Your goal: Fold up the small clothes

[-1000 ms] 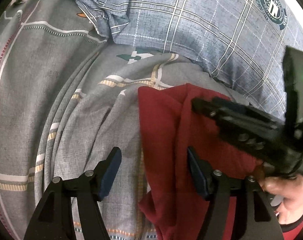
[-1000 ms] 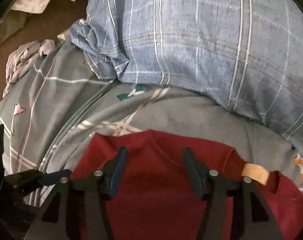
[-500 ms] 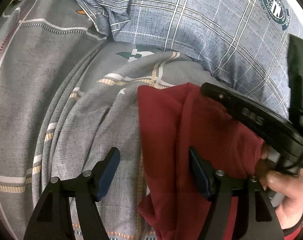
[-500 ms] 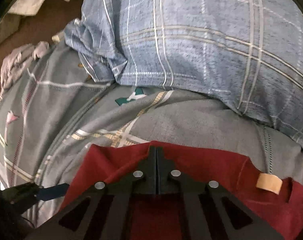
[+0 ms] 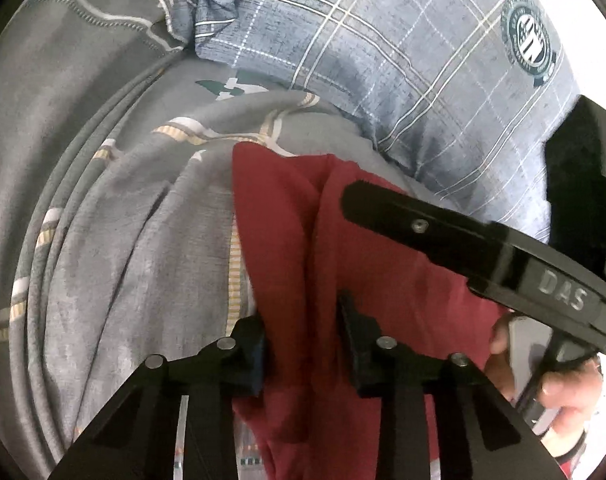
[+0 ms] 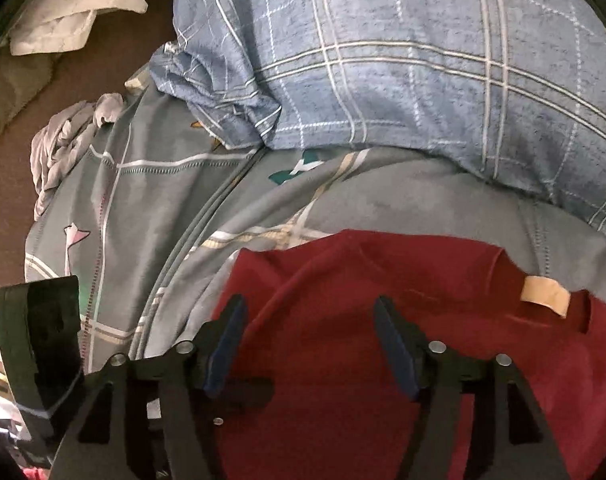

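A dark red garment (image 5: 303, 248) lies on a grey patterned bedsheet (image 5: 123, 220). In the left wrist view my left gripper (image 5: 301, 340) has its jaws partly closed around a raised fold of the red cloth, which fills the gap between the fingers. My right gripper reaches in from the right as a black bar (image 5: 443, 224) over the cloth. In the right wrist view my right gripper (image 6: 309, 344) is open above the red garment (image 6: 363, 280), near its collar with a tan label (image 6: 545, 294).
A blue plaid pillow (image 5: 403, 52) lies just behind the garment, also in the right wrist view (image 6: 423, 60). Crumpled pale clothes (image 6: 63, 148) and a white cloth (image 6: 75, 12) lie at the far left by the brown floor (image 6: 7, 184).
My left gripper closed from wide open onto the left part of the red garment. My right gripper shut half a second ago and has opened again.
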Demonstrator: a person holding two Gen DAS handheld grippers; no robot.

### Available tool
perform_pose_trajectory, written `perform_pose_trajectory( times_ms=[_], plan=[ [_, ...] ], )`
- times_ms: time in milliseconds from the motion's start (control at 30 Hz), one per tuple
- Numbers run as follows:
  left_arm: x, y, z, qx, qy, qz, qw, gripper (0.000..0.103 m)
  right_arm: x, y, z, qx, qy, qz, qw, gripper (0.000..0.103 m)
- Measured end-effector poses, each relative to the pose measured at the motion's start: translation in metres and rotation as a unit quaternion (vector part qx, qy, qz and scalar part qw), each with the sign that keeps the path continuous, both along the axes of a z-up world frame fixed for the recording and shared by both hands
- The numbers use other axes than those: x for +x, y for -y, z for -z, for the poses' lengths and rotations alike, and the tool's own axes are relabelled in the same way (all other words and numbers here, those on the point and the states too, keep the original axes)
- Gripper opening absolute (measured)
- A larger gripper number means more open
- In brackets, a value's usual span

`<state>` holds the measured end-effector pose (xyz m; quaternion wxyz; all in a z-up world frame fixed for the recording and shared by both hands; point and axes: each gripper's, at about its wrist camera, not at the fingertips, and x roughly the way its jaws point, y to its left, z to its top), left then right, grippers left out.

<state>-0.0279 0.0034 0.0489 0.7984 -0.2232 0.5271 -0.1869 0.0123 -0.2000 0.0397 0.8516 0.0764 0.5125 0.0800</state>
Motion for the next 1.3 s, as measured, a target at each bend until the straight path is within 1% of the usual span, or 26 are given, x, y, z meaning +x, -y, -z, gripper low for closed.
perform_pose_trajectory(
  times_ms=[67,100,200,233,267,367,500,533,567,600,633,667,700,733,767,800,867,900,967,1033,1100,1133,1167,1200,1267,1300],
  plan=[
    [-0.004,-0.007,0.0,-0.007,0.0,0.004,1.0,0.025,0.008,-0.006,0.004,-0.001,-0.022,-0.002,1.0,0.074],
    [-0.004,-0.008,0.0,-0.011,-0.001,0.005,0.9999,0.024,0.01,-0.007,0.006,0.001,-0.028,-0.001,1.0,0.074],
    [-0.005,-0.011,-0.001,-0.029,0.002,0.005,0.9996,0.022,0.019,-0.015,0.012,0.024,-0.046,-0.004,0.999,0.075],
    [-0.006,-0.01,-0.002,-0.032,0.006,0.007,0.9995,0.022,0.02,-0.016,0.014,0.028,-0.05,-0.002,0.998,0.077],
    [-0.007,-0.01,-0.003,-0.032,0.007,0.008,0.9994,0.022,0.022,-0.018,0.016,0.03,-0.053,0.0,0.998,0.08],
    [-0.011,-0.007,-0.006,-0.03,0.017,0.019,0.9992,0.021,0.025,-0.023,0.021,0.036,-0.063,-0.006,0.997,0.084],
    [-0.016,0.002,-0.015,-0.026,0.038,0.041,0.9981,0.022,0.028,-0.03,0.027,0.006,-0.069,-0.025,0.997,0.085],
    [-0.017,0.002,-0.016,-0.026,0.039,0.043,0.998,0.022,0.027,-0.032,0.028,-0.008,-0.066,-0.032,0.997,0.082],
    [-0.018,0.0,-0.017,-0.028,0.039,0.043,0.9979,0.023,0.025,-0.033,0.029,-0.023,-0.056,-0.035,0.998,0.074],
    [-0.018,-0.002,-0.018,-0.029,0.038,0.044,0.9979,0.027,0.023,-0.031,0.028,-0.04,-0.048,-0.03,0.998,0.063],
    [-0.021,-0.006,-0.022,-0.03,0.041,0.045,0.9977,0.03,0.022,-0.028,0.027,-0.048,-0.044,-0.026,0.998,0.038],
    [-0.024,-0.009,-0.027,-0.026,0.047,0.042,0.9976,0.041,0.019,-0.021,0.023,-0.037,-0.041,-0.017,0.998,0.02],
    [-0.03,-0.014,-0.035,-0.024,0.063,0.038,0.997,0.059,0.016,-0.014,0.019,-0.02,-0.036,-0.009,0.999,0.018],
    [-0.036,-0.018,-0.041,-0.024,0.076,0.031,0.9963,0.068,0.009,-0.006,0.013,-0.002,-0.023,0.0,1.0,0.016],
    [-0.041,-0.022,-0.045,-0.026,0.088,0.02,0.9956,0.082,0.004,-0.001,0.008,0.007,-0.013,0.002,1.0,0.016],
    [-0.049,-0.028,-0.047,-0.037,0.097,0.002,0.9946,0.087,-0.004,0.006,0.001,0.022,0.0,0.007,1.0,0.016],
    [-0.058,-0.028,-0.045,-0.039,0.093,-0.004,0.995,0.087,-0.015,0.015,-0.005,0.045,0.012,0.016,0.999,0.015],
    [-0.061,-0.022,-0.042,-0.025,0.087,0.006,0.9958,0.087,-0.02,0.02,-0.007,0.056,0.017,0.019,0.998,0.015],
    [-0.065,-0.004,-0.035,0.019,0.084,0.03,0.9959,0.087,-0.024,0.027,-0.009,0.071,0.022,0.026,0.997,0.015],
    [-0.067,0.008,-0.03,0.05,0.08,0.042,0.9946,0.087,-0.029,0.035,-0.013,0.091,0.029,0.031,0.995,0.015],
    [-0.066,0.017,-0.025,0.079,0.082,0.039,0.9927,0.086,-0.034,0.043,-0.018,0.103,0.038,0.035,0.993,0.015],
    [-0.066,0.02,-0.023,0.088,0.08,0.041,0.9921,0.085,-0.036,0.046,-0.02,0.106,0.041,0.038,0.993,0.014],
    [-0.066,0.023,-0.021,0.086,0.077,0.048,0.9922,0.082,-0.039,0.049,-0.022,0.111,0.046,0.04,0.992,0.014],
    [-0.065,0.03,-0.02,0.079,0.072,0.059,0.9925,0.061,-0.04,0.049,-0.023,0.114,0.047,0.041,0.992,0.014],
    [-0.068,0.045,-0.026,0.083,0.066,0.078,0.9913,0.026,-0.047,0.056,-0.028,0.121,0.054,0.045,0.99,0.014],
    [-0.071,0.051,-0.032,0.085,0.076,0.082,0.9901,0.026,-0.052,0.06,-0.03,0.122,0.056,0.045,0.99,0.014]
  ],
)
